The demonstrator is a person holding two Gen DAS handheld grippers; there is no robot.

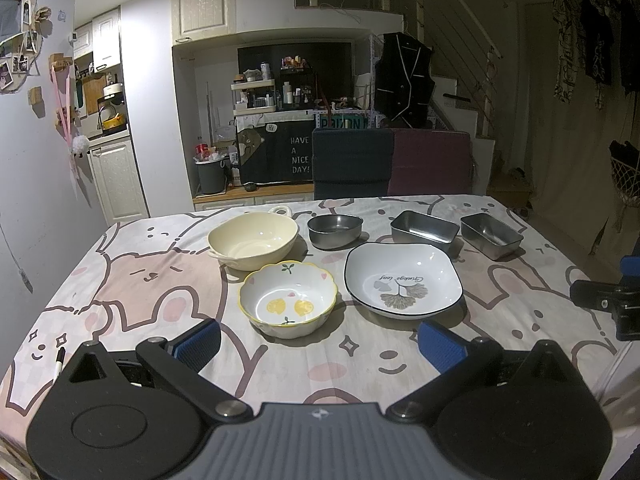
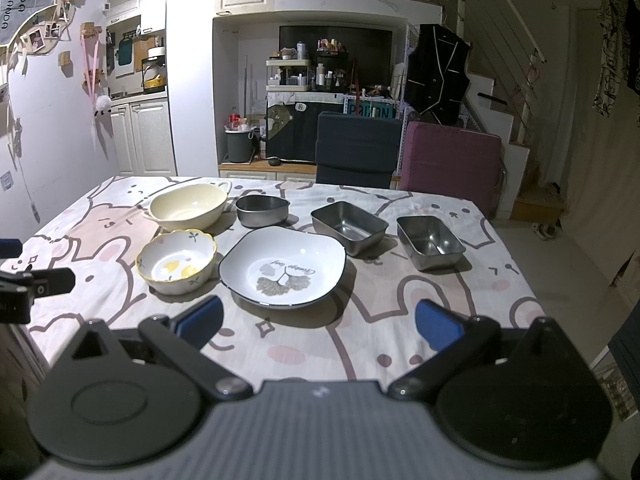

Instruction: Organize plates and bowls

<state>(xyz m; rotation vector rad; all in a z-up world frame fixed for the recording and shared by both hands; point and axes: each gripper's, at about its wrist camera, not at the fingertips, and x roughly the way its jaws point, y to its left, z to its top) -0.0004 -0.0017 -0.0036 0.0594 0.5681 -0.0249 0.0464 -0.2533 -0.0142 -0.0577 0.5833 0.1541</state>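
No dish has been picked up yet; the task is judged to be at its very start. The left claw [image 1: 318, 346] is held spread wide above the near edge of the table [image 1: 140, 280], with nothing between its blue pads. The right claw [image 2: 318, 322] is likewise spread and empty.

Just ahead of the left claw, a lemon-patterned bowl [image 1: 288, 298] is found, and ahead to its right a white plate [image 1: 404, 278] with a leaf print. Further ahead, a cream bowl [image 1: 253, 240] with handles and a small steel bowl [image 1: 335, 231] are set, with two steel trays [image 1: 424, 230] [image 1: 491, 235] ahead and to the right. From the right claw, the white plate [image 2: 282, 266] lies straight ahead and the lemon bowl [image 2: 176, 262] ahead to the left.

Nothing is stacked. A rim would probably have to be pinched next, most likely that of the lemon bowl or the plate, so that like pieces can be nested.

The dishes stand close together, so neighbouring rims could be knocked. A pen [image 1: 60, 360] lies left of the left claw, clear of the work. Two chairs [image 1: 352, 162] stand beyond the table.
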